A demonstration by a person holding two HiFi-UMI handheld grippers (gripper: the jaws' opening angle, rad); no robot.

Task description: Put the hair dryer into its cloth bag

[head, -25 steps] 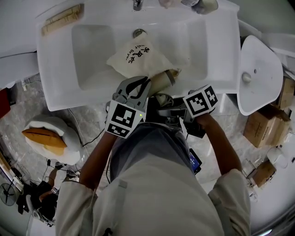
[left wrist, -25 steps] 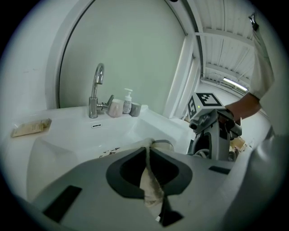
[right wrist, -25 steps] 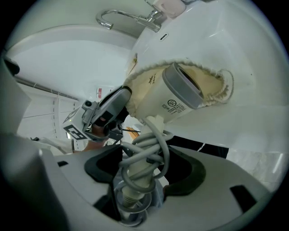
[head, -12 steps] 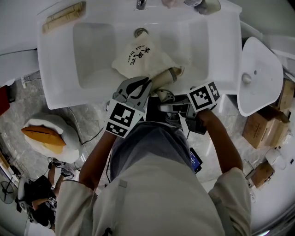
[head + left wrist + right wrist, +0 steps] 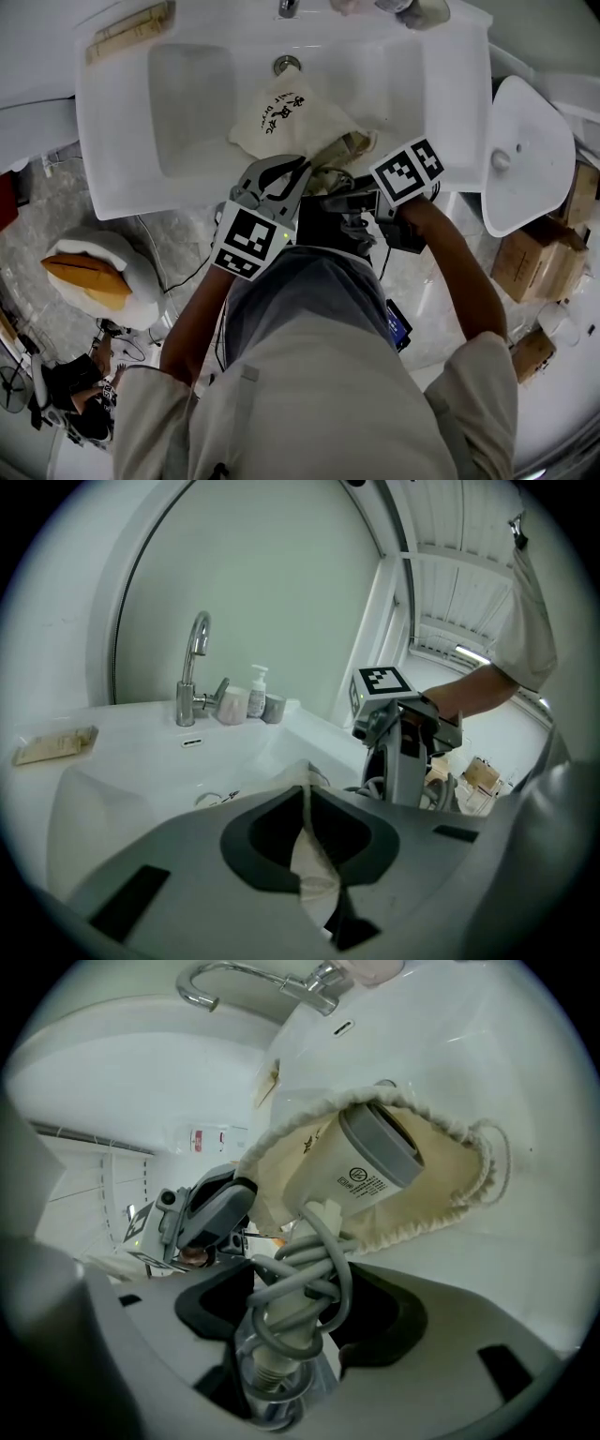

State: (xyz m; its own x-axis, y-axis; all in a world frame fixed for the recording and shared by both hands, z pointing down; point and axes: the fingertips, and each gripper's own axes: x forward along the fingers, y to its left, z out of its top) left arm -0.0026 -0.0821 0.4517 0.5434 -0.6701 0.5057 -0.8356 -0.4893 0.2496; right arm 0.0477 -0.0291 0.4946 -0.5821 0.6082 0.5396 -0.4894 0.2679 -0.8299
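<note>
A big white sink [image 5: 122, 150] fills the top of the head view. A person [image 5: 319, 394] in a pale top stands in front of it and holds one gripper in each hand.

A cream cloth bag [image 5: 286, 117] with dark writing lies in the sink bowl, near the front wall. Its open mouth faces the person.

The hair dryer [image 5: 361, 1162] is light in colour with a grey end. Its round front part sits inside the mouth of the bag. Its handle sticks out of the bag and points back at the person.

The left gripper [image 5: 309, 855] is at the front edge of the sink. Its two jaws are almost together and they pinch the edge of the bag. The cloth shows as a thin strip between them.

The right gripper [image 5: 291, 1335] is just beside the left one. Its jaws stand wide, and they hold the handle of the hair dryer between them.

A silver tap [image 5: 194, 667] stands at the back of the sink. A grey cord [image 5: 314, 1283] is wound round and round the handle. A small white pump bottle [image 5: 256, 693] stands just beside the tap. A flat tan packet [image 5: 127, 36] lies on the back left corner of the sink.
</note>
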